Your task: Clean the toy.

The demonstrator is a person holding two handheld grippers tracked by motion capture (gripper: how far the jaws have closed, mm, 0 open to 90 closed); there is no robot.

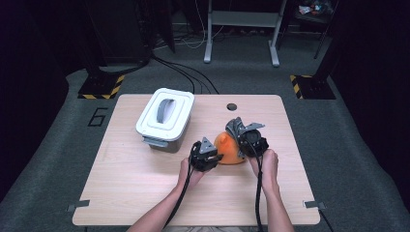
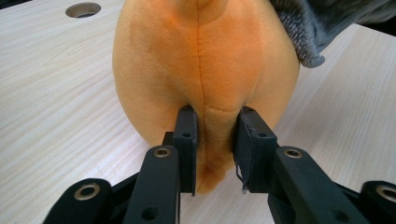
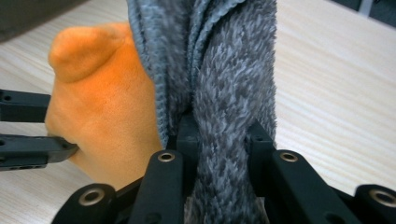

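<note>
An orange plush toy (image 1: 228,148) sits mid-table, its seam facing the left gripper view (image 2: 205,65). My left gripper (image 2: 215,135) is shut on a pinched fold of the plush at its near side (image 1: 216,156). A grey fuzzy cloth (image 3: 229,84) drapes against the plush's right side (image 1: 235,126). My right gripper (image 3: 219,135) is shut on that cloth, a thick bunch squeezed between its jaws, at the plush's right (image 1: 243,140). The left gripper's jaws also appear at the left edge of the right gripper view, pressed into the orange plush (image 3: 102,107).
A white lidded bin (image 1: 165,117) with a grey handle stands at the table's back left. A round cable hole (image 1: 232,106) lies behind the plush. Bare wooden tabletop (image 1: 135,183) spreads to the left and front.
</note>
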